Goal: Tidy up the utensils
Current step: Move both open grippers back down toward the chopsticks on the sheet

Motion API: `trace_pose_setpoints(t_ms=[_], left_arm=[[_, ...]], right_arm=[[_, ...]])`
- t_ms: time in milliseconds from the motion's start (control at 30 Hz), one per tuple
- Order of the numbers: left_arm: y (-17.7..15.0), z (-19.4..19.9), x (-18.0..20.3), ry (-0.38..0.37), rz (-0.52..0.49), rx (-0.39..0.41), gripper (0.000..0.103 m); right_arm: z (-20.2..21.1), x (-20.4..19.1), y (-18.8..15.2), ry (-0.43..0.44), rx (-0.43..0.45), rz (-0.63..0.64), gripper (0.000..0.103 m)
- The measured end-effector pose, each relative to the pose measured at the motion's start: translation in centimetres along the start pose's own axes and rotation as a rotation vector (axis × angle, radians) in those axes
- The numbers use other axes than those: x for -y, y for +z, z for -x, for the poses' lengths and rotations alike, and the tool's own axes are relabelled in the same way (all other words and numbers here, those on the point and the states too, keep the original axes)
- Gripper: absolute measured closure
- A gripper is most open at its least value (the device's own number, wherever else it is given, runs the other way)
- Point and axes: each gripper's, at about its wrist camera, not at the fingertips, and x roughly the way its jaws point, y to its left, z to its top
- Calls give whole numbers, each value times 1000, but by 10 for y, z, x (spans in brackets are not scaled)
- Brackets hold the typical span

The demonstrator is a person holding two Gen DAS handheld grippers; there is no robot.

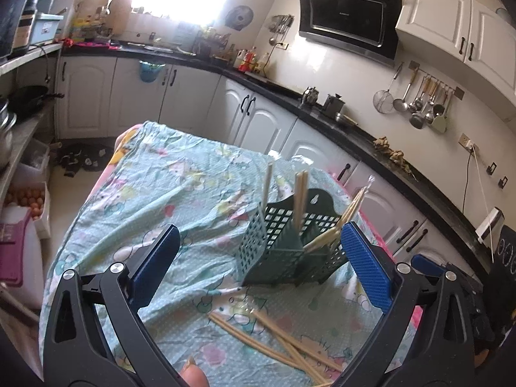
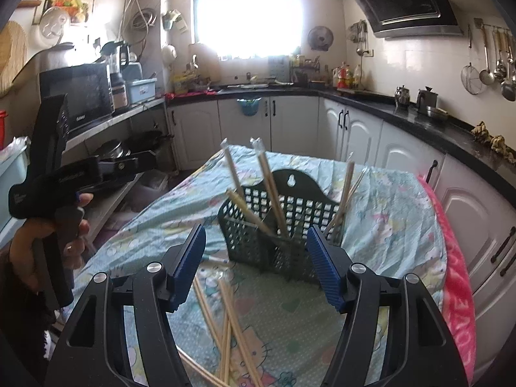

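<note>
Green plastic is what I see ahead of both sets of fingers: the slotted utensil basket (image 1: 290, 245) (image 2: 283, 222) stands upright on the cloth-covered counter (image 1: 180, 193) (image 2: 387, 213), just beyond the blue pads. Several chopsticks in the basket (image 1: 301, 193) (image 2: 271, 187) lean out at different angles, their tips rising above its rim. Closer to me, below and between the fingers, loose chopsticks (image 1: 283, 342) (image 2: 225, 322) lie crossed in a heap on the cloth. My left gripper (image 1: 261, 264) is spread wide with nothing between its pads, and my right gripper (image 2: 258, 267) is likewise parted and empty. Nothing stands between either pair of fingers and the loose pile; the basket itself blocks the stretch of cloth behind it. From the right wrist I can see the left gripper's body off to the left of the fingers, gripped by a hand (image 2: 45, 242), and a pink towel (image 2: 458, 274) along the counter's right edge. From the left wrist, a thumb tip (image 1: 193, 374) shows at the bottom edge.
</note>
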Motion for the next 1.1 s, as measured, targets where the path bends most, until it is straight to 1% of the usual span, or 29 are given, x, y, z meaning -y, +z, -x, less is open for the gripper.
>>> trace_pose_setpoints(t_ms=[333,633,800,1067,1100], left_arm=[[-24,-9,-17,49,9,-64,11],[-41,-17,-23,67,14,-113,11],[-52,-25,-22,47,13,-155,11],[-76,-49,-31,9,75,-276,11],[-79,-51,-32,8,82,-287,15]], right_arm=[[-11,-24,-30,62,-75,40,40],[-21,-46,-52,109,-129,102,40],[-25,-54,-63,134,-161,126,40],[-32,-73,-81,190,-222,193,40],[-33,-75,-84,197,-232,199,40]])
